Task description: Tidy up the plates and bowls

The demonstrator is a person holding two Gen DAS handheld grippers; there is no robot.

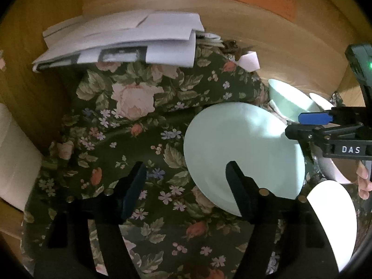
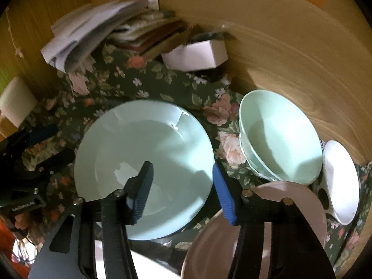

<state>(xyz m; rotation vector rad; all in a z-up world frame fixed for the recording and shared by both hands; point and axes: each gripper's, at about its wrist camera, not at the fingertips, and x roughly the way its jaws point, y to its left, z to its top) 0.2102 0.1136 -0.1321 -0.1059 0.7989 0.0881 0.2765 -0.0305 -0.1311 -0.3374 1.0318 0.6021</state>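
Right wrist view: right gripper (image 2: 183,186) fingers wide apart, holding nothing, above mint plate (image 2: 144,169) on floral cloth (image 2: 186,88). Mint bowl (image 2: 281,137) just right of plate (white bowl (image 2: 340,181) beyond). Left gripper (image 1: 186,186) also spread wide, empty.

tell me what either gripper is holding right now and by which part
Nothing: the left gripper and right gripper both have open, empty jaws.

The left gripper (image 1: 186,174) hangs with its jaws spread wide and nothing between them. The right gripper (image 2: 182,181) is likewise wide apart and grips nothing; seen from the left wrist it reaches in from the right edge, with bare fingers (image 1: 363,181) showing just beneath it.
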